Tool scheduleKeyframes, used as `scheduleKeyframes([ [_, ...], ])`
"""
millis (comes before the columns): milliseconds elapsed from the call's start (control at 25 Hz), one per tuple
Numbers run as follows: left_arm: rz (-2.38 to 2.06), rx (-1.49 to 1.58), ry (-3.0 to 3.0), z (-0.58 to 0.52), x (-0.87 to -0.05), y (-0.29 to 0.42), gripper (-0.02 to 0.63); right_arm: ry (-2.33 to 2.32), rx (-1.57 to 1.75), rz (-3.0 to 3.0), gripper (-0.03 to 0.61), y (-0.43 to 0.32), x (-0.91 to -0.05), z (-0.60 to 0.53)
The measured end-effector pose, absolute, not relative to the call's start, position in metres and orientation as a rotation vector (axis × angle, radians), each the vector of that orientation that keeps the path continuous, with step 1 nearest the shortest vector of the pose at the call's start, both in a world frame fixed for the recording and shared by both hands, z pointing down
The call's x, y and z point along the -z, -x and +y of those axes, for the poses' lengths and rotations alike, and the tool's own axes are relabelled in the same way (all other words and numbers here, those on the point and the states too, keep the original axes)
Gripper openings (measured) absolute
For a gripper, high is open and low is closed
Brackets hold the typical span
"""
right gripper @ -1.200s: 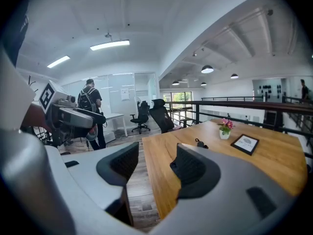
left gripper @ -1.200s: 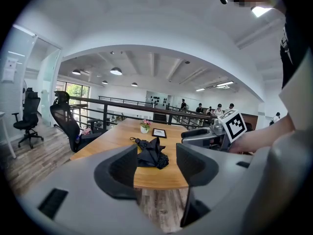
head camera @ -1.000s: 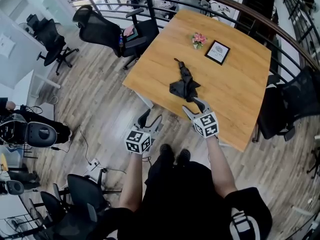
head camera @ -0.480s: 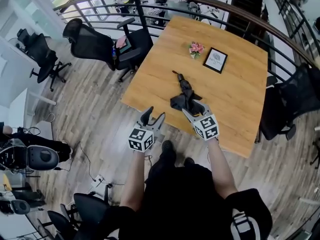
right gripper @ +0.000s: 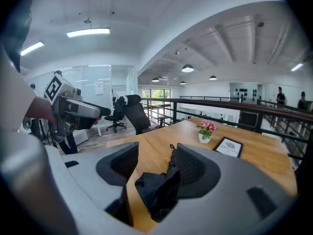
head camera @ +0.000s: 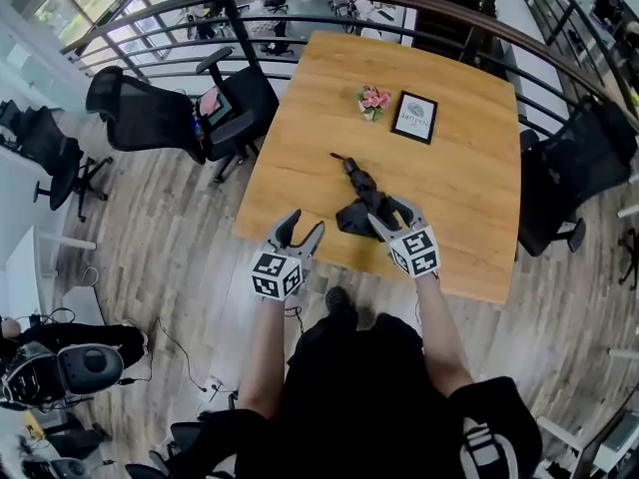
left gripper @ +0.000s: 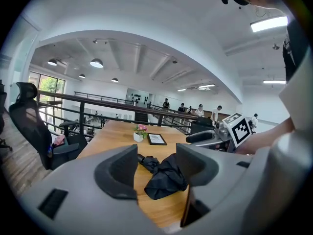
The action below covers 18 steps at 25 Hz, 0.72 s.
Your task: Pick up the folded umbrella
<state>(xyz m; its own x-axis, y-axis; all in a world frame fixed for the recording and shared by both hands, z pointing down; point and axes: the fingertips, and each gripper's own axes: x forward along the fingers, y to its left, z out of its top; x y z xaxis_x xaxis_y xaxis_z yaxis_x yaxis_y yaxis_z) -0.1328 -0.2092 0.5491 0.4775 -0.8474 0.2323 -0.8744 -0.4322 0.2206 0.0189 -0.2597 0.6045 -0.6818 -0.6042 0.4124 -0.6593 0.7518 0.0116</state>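
Head view: umbrella [head camera: 356, 190] lengthwise away-left

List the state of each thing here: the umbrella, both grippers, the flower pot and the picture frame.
Umbrella: collapsed, canopy loose and bunched, lying on the table.
Left gripper: open, empty, by the table's near edge.
Right gripper: open, canopy showing between its jaws, not gripped.
Flower pot: upright.
Picture frame: print facing up; flat or propped, cannot tell.

Open-plan office mezzanine, swivel chairs [head camera: 140, 118], wooden table [head camera: 459, 188], metal railing [left gripper: 80, 112]
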Motion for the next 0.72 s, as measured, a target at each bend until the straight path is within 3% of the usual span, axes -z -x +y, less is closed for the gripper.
scheduleKeyframes([
  [720,-1.277,-0.192,-2.451,-0.271,-0.586,0.125,0.252,-1.026,-0.305,-2.44,0.301,-0.023,-0.659,-0.292],
])
